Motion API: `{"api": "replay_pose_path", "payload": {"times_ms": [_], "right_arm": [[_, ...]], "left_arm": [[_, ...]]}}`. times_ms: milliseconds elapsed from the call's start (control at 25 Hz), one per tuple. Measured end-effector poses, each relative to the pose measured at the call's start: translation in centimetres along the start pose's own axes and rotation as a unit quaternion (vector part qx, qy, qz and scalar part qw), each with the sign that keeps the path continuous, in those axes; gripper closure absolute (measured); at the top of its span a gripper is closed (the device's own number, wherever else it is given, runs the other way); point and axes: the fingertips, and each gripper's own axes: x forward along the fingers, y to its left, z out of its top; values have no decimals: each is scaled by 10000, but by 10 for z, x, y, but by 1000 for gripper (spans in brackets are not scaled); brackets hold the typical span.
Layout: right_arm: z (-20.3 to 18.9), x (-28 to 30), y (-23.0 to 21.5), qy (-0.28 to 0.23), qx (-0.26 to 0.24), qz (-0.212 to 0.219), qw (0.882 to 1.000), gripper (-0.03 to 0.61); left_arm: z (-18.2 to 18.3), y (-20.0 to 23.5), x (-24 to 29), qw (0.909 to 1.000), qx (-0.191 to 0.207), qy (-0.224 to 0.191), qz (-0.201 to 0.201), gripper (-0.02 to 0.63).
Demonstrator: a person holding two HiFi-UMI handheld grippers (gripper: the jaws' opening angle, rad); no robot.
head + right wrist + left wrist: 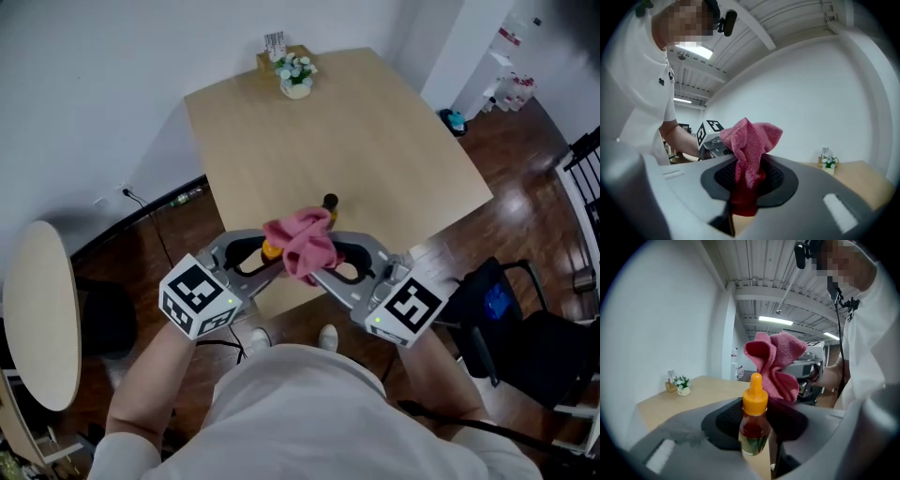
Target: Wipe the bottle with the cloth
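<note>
A small bottle (753, 427) with an orange dropper cap and reddish liquid stands upright between the jaws of my left gripper (754, 437), which is shut on it. In the head view only its orange cap (270, 250) shows beside the left gripper (265, 258). A pink cloth (749, 150) is bunched in my right gripper (746, 187), shut on it. From above, the cloth (302, 244) drapes against the bottle, with the right gripper (323, 267) just to its right. Both are held above the near edge of the wooden table (375, 150).
A small pot of white flowers (296, 77) and a little card holder (274, 49) sit at the table's far edge. A dark round object (330, 201) lies on the table just beyond the cloth. A round side table (37, 309) stands left, a black chair (525, 328) right.
</note>
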Motion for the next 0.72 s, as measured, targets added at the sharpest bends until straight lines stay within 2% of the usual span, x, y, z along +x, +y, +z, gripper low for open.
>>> {"api": "replay_pose_path", "payload": {"times_ms": [160,320,520,720], "right_arm": [[-25,8,2,185,173,287,9993,489],[-49,15,6,352,234,440,9981,491],[-101,14,7,758,518,474,9946,491],[-143,8,2,1109,742,377,9903,491]], "left_arm": [[10,-13,-8,9999,5,-105,42,453],[16,-15,-26,9995,-150,-225,129,453],[38,-12,-38,9978,-400,-460,263,453],[52,-6,-43,9966,-455,-572,375,453]]}}
